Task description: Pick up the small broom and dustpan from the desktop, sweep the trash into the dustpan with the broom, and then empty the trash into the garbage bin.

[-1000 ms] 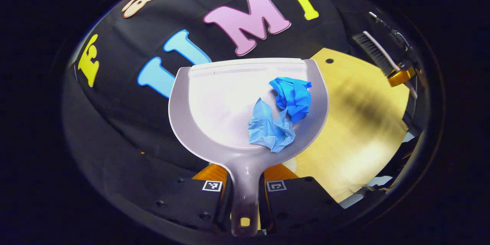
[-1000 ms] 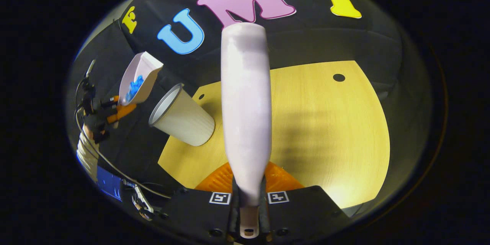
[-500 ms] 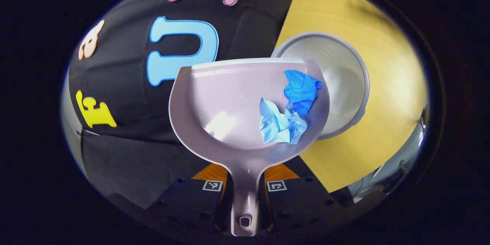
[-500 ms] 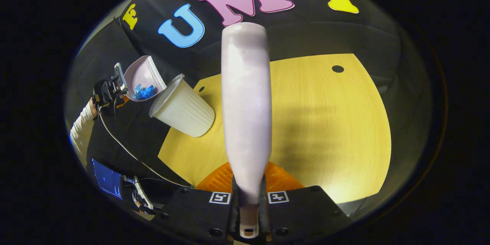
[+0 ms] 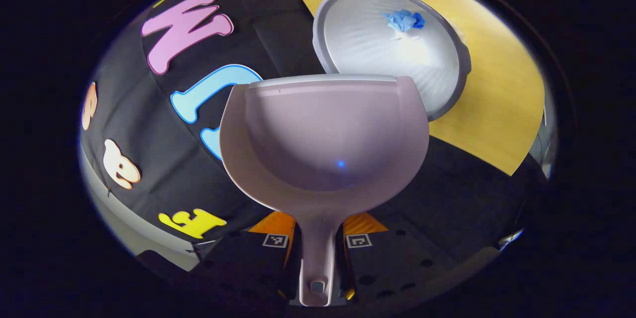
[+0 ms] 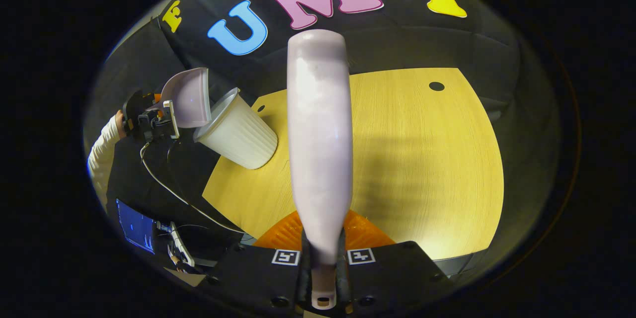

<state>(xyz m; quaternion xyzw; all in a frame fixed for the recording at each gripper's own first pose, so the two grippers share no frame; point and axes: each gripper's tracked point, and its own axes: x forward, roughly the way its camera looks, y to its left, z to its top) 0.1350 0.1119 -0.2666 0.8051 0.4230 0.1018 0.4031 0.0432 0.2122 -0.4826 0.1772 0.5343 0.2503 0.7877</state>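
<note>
Where the wooden table (image 6: 427,159) meets the black cloth, the bin (image 5: 437,84) stands at the table's edge, its near rim hidden behind the dustpan (image 5: 323,134). The pan is tipped over the bin's mouth, bare inside. The left gripper (image 5: 318,253) clamps its handle. The right gripper (image 6: 322,268) grips the broom (image 6: 319,134), bristles out of sight. Blue trash (image 5: 405,20) lies in the bin.

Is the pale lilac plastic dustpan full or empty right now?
Empty: the pale lilac plastic dustpan has a bare scoop, and crumpled blue trash lies inside the grey garbage bin.
</note>
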